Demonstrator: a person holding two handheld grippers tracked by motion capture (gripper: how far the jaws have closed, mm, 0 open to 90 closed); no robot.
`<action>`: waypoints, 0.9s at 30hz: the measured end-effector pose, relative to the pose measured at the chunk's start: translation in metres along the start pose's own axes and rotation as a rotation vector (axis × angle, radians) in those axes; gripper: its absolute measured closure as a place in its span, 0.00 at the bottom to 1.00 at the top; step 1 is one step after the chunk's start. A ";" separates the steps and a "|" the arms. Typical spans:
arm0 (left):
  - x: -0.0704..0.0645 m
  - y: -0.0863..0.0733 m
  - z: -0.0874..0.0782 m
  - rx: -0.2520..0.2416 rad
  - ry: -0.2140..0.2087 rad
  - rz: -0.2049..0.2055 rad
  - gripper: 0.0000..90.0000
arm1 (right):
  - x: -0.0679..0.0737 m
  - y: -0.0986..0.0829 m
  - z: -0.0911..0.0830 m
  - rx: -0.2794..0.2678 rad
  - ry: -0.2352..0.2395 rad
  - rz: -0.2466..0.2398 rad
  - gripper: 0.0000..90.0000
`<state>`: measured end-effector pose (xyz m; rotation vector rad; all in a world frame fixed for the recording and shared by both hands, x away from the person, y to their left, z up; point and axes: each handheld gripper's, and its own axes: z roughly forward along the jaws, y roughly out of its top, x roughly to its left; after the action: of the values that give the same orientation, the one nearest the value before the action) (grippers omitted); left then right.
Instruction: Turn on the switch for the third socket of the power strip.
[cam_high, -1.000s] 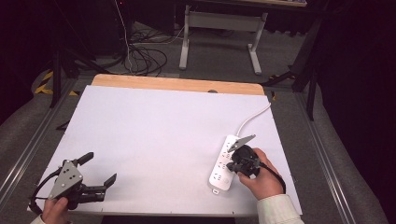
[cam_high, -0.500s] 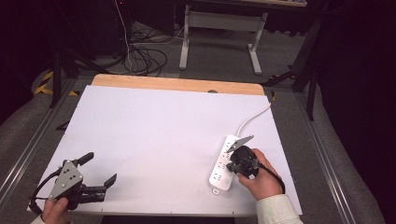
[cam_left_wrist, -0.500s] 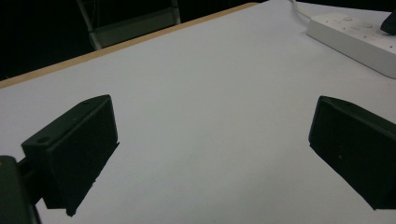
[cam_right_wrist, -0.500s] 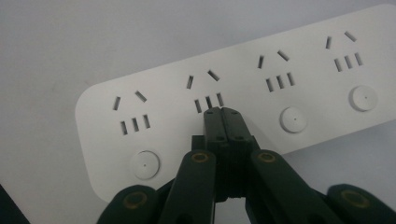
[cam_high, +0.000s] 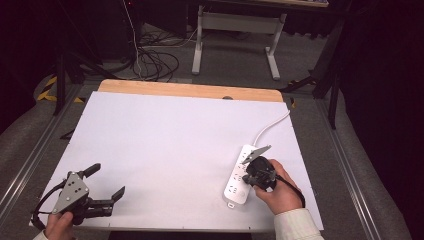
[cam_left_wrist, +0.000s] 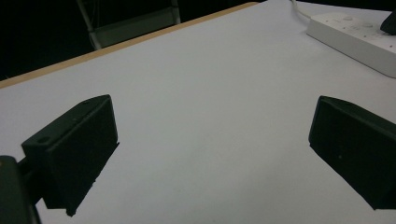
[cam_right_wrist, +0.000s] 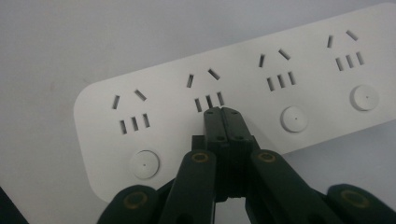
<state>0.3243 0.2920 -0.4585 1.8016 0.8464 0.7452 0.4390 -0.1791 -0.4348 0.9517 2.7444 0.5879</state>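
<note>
Right claw (cam_right_wrist: 222, 112), jaws pressed together and holding nothing, tip resting on the power strip (cam_right_wrist: 243, 88) directly beneath it, over a round button. Press straight down, steady, to avoid skidding. Left claw (cam_high: 102, 182) wide apart, idle, well away.

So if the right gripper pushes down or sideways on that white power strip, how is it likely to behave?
The power strip lies long and flat on the table, so it probably won't tip or roll. Its smooth plastic shell looks rigid, but may slide on the smooth surface. Its cord curves loosely, so likely gives little restraint. The right gripper is shut above one switch.
</note>
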 end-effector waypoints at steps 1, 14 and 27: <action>0.000 0.000 0.000 0.000 0.000 0.000 0.02 | 0.000 0.000 0.001 0.001 -0.001 -0.001 1.00; 0.000 0.000 0.000 -0.003 0.001 -0.002 0.02 | 0.001 -0.005 -0.011 -0.109 -0.005 0.004 1.00; -0.001 0.000 0.000 -0.001 0.001 -0.005 0.02 | 0.004 0.000 -0.031 -0.164 -0.054 -0.016 1.00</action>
<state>0.3242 0.2912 -0.4585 1.7979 0.8510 0.7433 0.4266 -0.1856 -0.4068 0.8936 2.6067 0.7588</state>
